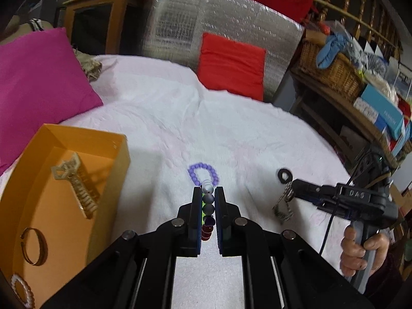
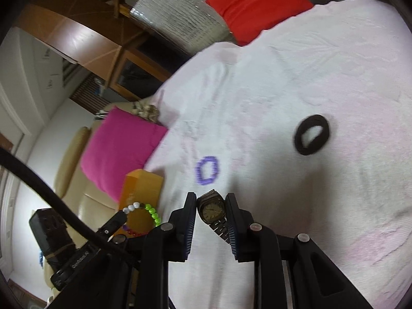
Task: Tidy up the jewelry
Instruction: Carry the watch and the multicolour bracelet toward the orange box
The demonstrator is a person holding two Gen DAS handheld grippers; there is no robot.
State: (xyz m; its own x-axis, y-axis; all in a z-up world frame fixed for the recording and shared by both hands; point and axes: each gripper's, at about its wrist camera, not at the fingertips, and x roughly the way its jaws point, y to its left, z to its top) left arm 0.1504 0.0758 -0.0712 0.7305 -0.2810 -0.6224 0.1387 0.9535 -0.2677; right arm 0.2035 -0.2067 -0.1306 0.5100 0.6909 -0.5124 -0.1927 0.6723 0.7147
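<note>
My left gripper (image 1: pixel 208 193) is shut on a multicoloured bead bracelet (image 1: pixel 208 206), lifted above the white bedspread; in the right wrist view that bracelet (image 2: pixel 152 212) hangs from the left gripper (image 2: pixel 121 216). My right gripper (image 2: pixel 210 200) is shut on a metal wristwatch (image 2: pixel 211 209), its band trailing down; in the left wrist view the watch (image 1: pixel 283 204) dangles from the right gripper (image 1: pixel 291 189). A purple bead bracelet (image 1: pixel 203 173) (image 2: pixel 207 171) and a black hair tie (image 1: pixel 284 174) (image 2: pixel 312 134) lie on the bedspread. An orange box (image 1: pixel 121 159) (image 2: pixel 141 188) at left holds a beige hair claw (image 1: pixel 76 188), a gold bangle (image 1: pixel 34 246) and a white bead bracelet (image 1: pixel 22 292).
A magenta cushion (image 1: pixel 38 82) lies beyond the box and a red cushion (image 1: pixel 231 64) at the far edge of the bedspread (image 1: pixel 167 108). Cluttered shelves with wicker baskets (image 1: pixel 332 69) stand on the right. A person's hand (image 1: pixel 360 249) holds the right gripper's handle.
</note>
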